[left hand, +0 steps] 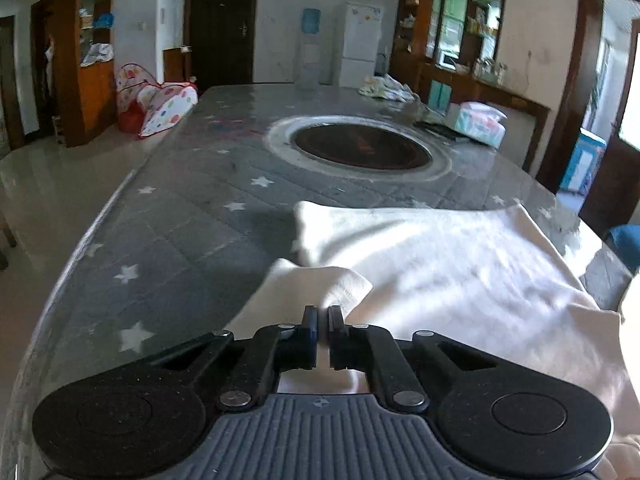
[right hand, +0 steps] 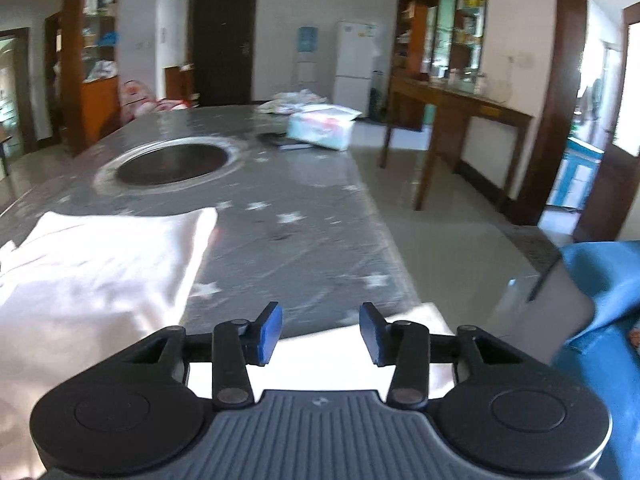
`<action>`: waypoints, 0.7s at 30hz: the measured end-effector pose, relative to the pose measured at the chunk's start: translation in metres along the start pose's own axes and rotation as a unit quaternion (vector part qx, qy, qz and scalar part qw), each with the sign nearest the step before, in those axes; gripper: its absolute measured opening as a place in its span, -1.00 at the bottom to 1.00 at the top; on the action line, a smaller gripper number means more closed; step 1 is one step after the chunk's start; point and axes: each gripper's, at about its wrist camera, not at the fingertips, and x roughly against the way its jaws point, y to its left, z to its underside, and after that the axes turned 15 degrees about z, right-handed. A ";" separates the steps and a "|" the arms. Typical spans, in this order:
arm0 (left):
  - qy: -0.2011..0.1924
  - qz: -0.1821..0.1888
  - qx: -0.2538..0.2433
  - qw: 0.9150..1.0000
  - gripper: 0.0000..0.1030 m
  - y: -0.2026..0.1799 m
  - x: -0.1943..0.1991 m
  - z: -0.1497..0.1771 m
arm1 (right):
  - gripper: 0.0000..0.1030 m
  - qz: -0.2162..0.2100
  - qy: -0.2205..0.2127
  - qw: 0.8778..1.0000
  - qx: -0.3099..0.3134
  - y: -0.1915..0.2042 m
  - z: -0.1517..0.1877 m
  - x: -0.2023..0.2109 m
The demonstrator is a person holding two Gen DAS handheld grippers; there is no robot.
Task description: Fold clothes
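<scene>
At the far left, a spotted play tent (left hand: 158, 106) is seen on the floor beside a wooden shelf (left hand: 86, 52). The grey surface (left hand: 180, 216) with white stars is seen next, with a round dark hole (left hand: 362, 148) set in its middle. The left gripper (left hand: 323, 316) is held low over the near edge of the surface. Its fingers (left hand: 310, 320) are pressed together, and a folded-up corner of the white cloth (left hand: 460, 264) is pinched between them. The rest of the white cloth is spread flat on the near part of the surface, to the right of that corner. A pack of tissues (left hand: 482, 122) is seen far back on the surface, near its right edge.

In the right wrist view, the white cloth (right hand: 100, 272) is seen at the left. The right gripper (right hand: 320, 330) is held over the near right edge of the surface. Its blue fingers (right hand: 270, 332) are held apart, and nothing is gripped by them. A bright piece of white cloth is seen below them. A wooden side table (right hand: 460, 120) is seen by the right wall, and something blue (right hand: 604, 320) is seen at the far right.
</scene>
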 end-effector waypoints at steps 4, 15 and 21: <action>-0.023 -0.023 0.018 0.999 -0.94 0.012 0.018 0.001 | -0.15 -0.029 0.013 0.999 0.021 0.023 0.005 -0.002; -0.116 -0.145 0.109 0.976 -0.95 0.069 0.118 0.021 | 0.02 -0.066 0.014 0.996 0.051 0.042 0.007 0.005; -0.100 -0.184 0.137 0.968 -0.95 0.086 0.141 0.048 | 0.07 -0.100 0.019 0.992 0.071 0.046 0.013 0.015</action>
